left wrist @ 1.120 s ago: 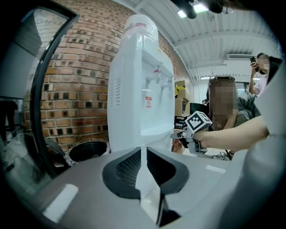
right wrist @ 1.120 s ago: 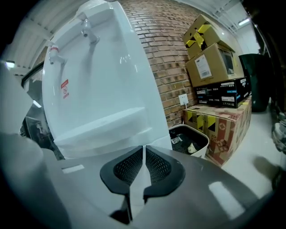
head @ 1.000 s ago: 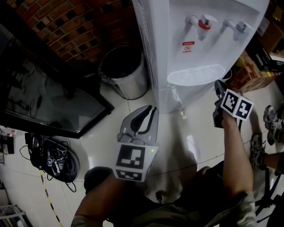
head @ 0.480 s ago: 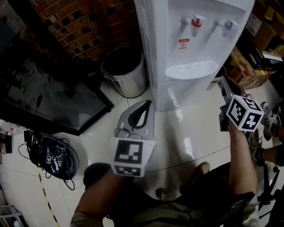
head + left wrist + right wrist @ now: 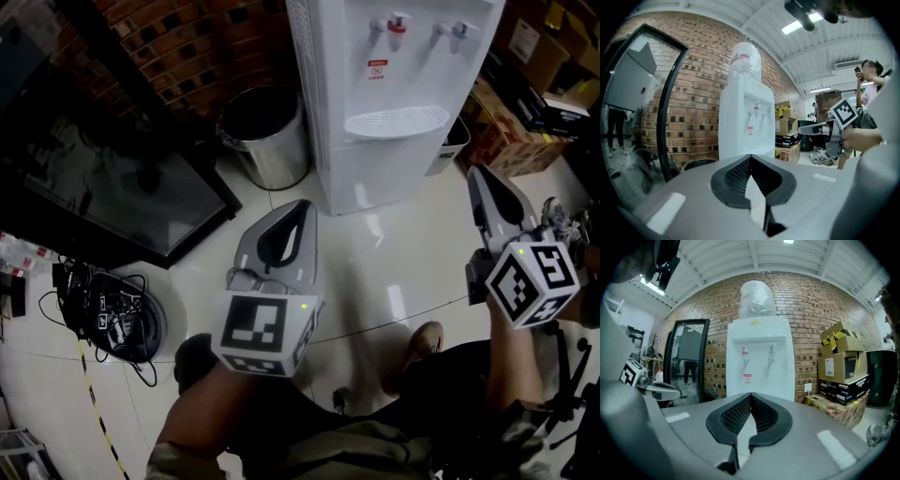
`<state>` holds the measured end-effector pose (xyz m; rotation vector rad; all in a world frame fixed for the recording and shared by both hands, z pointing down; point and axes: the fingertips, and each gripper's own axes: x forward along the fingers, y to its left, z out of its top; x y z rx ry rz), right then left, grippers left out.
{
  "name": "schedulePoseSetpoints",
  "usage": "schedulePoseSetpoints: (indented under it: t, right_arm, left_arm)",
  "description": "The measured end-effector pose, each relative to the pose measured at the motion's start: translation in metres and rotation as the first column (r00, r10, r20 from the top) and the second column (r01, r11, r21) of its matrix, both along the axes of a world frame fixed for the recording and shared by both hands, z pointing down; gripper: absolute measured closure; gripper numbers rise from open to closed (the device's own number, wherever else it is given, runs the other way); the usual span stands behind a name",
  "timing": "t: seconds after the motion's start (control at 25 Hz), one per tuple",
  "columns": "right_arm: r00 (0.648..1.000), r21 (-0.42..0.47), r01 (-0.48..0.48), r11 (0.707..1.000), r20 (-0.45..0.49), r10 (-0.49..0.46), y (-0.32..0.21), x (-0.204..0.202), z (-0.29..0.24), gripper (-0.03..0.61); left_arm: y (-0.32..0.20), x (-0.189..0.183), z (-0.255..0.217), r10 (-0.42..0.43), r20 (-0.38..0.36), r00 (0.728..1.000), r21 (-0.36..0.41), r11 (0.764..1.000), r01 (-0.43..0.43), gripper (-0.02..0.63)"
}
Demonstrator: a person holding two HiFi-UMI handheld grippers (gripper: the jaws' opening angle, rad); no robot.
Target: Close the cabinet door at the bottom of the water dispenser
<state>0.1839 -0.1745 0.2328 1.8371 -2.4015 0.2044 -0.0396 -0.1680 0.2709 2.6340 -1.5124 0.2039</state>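
The white water dispenser (image 5: 394, 84) stands against the brick wall, with a bottle (image 5: 757, 298) on top. Its lower cabinet door (image 5: 389, 173) looks flush with the body in the head view. In both gripper views the jaws hide the door. My left gripper (image 5: 302, 204) hangs over the floor in front of the dispenser's left corner, jaws shut and nothing between them. My right gripper (image 5: 475, 172) is off the dispenser's right side, apart from it, also shut and holding nothing. Both point roughly level at the dispenser (image 5: 745, 122), whose front (image 5: 761, 366) faces the right gripper.
A steel bin (image 5: 267, 141) stands left of the dispenser. A dark glass panel (image 5: 103, 187) leans at the left, with a cable bundle (image 5: 108, 323) on the floor below it. Cardboard boxes (image 5: 511, 122) are stacked at the right. A person (image 5: 869, 84) stands beyond the right gripper.
Both grippers have drawn back from the dispenser and risen toward the camera. The right one moved more, away from the lower front, and rolled. The dispenser now sits farther off.
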Motion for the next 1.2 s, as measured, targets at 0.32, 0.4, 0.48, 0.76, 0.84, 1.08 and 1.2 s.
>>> schedulePoseSetpoints:
  t: [0.32,0.4,0.48,0.76,0.84,1.08,1.2]
  right_arm:
    - [0.997,0.035,0.070,0.997,-0.023,-0.069,0.061,-0.025,-0.012,0.577]
    - [0.995,0.041,0.099,0.994,-0.011,-0.099,0.072,-0.033,-0.014,0.577]
    - [0.991,0.041,0.135,0.990,-0.004,-0.135,0.083,-0.044,-0.014,0.577]
    - [0.966,-0.003,0.252,0.968,-0.064,-0.251,0.106,-0.087,0.003,0.577]
    - [0.958,-0.020,0.276,0.961,-0.071,-0.277,0.108,-0.098,0.010,0.577]
    - [0.931,-0.013,0.358,0.933,-0.071,-0.358,0.127,-0.132,0.014,0.577]
    - [0.926,-0.038,0.372,0.927,-0.061,-0.374,0.134,-0.142,0.021,0.578]
  left_arm:
    - [0.040,0.012,-0.012,0.051,0.045,0.998,0.025,0.998,-0.052,0.612]
    - [0.052,0.012,-0.020,0.058,0.050,0.997,0.048,0.997,-0.060,0.612]
    - [0.063,0.009,-0.020,0.054,0.094,0.994,0.074,0.995,-0.061,0.612]
    - [0.081,-0.011,0.003,0.078,0.119,0.990,0.035,0.996,-0.082,0.612]
    - [0.087,-0.017,0.001,0.080,0.103,0.991,0.042,0.995,-0.085,0.612]
    - [0.101,-0.034,-0.008,0.062,0.066,0.996,0.045,0.997,-0.066,0.612]
    - [0.108,-0.039,-0.011,0.065,0.051,0.997,0.040,0.997,-0.067,0.612]
